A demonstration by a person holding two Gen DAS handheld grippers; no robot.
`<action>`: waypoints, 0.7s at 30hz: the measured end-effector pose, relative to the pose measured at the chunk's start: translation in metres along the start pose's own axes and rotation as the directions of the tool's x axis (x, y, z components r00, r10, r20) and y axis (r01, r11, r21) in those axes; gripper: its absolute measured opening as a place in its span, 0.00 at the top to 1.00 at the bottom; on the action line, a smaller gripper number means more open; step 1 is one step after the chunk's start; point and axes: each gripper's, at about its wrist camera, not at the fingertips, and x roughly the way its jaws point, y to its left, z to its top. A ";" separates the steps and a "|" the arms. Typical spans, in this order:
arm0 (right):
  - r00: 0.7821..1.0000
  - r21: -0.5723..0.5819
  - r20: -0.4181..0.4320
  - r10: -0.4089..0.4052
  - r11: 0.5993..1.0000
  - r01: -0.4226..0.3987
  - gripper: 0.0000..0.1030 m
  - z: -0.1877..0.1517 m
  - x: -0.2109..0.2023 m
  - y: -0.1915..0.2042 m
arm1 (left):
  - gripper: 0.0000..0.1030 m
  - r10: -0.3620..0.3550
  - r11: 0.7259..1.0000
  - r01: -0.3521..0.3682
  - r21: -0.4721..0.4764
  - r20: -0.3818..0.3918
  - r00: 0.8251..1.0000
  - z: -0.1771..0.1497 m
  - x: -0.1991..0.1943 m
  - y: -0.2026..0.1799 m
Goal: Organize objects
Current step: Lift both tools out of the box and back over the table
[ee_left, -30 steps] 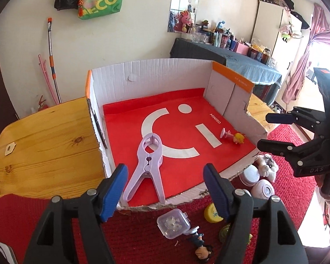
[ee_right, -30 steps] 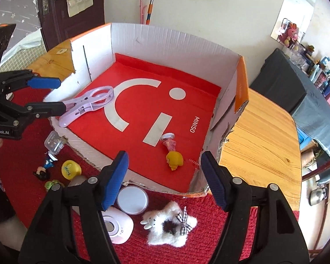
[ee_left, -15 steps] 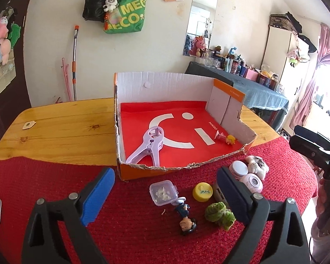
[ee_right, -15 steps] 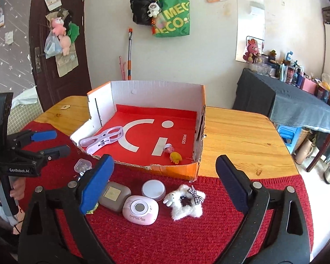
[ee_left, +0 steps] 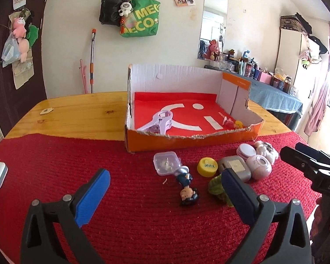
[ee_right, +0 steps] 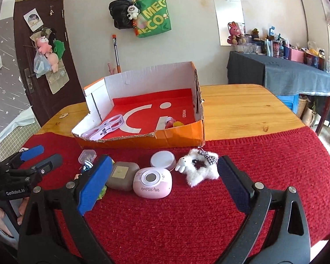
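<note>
Both of my tongs have drawn back from the box since a second ago, when they hung right over its torn front edge; now they sit low above the red knitted cloth (ee_left: pixel 132 215), well short of it. My left gripper (ee_left: pixel 165 194) is level, its blue-padded fingers (ee_left: pixel 92 194) spread wide with nothing between them. My right gripper (ee_right: pixel 162 187) stands the same way, apart and empty, with the pink oval compact (ee_right: pixel 152 186) and the white fluffy star plush (ee_right: pixel 198 167) lying in the view between its fingers on the cloth. The orange cardboard box with a red lining (ee_left: pixel 191 138) sits where cloth meets the wooden tabletop (ee_left: pixel 77 114). Inside it lie a lilac plastic clamp (ee_left: pixel 158 121) near the left wall and a small pink-and-yellow toy figure (ee_left: pixel 233 123) toward the right front corner. Outside, just before the box, are a clear square plastic case (ee_left: pixel 166 162), a yellow round cap (ee_left: pixel 207 166), a grey rounded-square case (ee_left: pixel 235 168), a white round tin (ee_right: pixel 162 159), a green leafy toy (ee_left: pixel 217 188) and a dark-haired doll figure (ee_left: pixel 187 189) lying on its side.
</note>
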 end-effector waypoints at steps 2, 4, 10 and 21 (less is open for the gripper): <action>0.999 -0.018 -0.016 -0.028 0.999 0.028 0.05 -0.008 0.003 0.004 | 0.00 -0.021 1.000 0.020 -0.010 -0.041 0.999 -0.008 0.007 -0.002; 0.998 -0.028 -0.036 -0.042 0.999 0.041 0.05 -0.016 0.006 0.006 | 0.00 -0.030 0.999 0.028 -0.021 -0.069 0.997 -0.012 0.011 -0.003; 0.994 -0.036 -0.095 -0.055 0.998 0.052 0.05 -0.029 0.013 0.006 | 0.00 -0.019 1.000 0.017 -0.025 -0.081 0.997 -0.014 0.013 -0.003; 0.989 -0.064 -0.125 -0.082 0.995 0.074 0.05 -0.019 0.016 0.005 | 0.00 -0.043 0.999 0.038 -0.029 -0.174 0.984 -0.004 0.028 0.002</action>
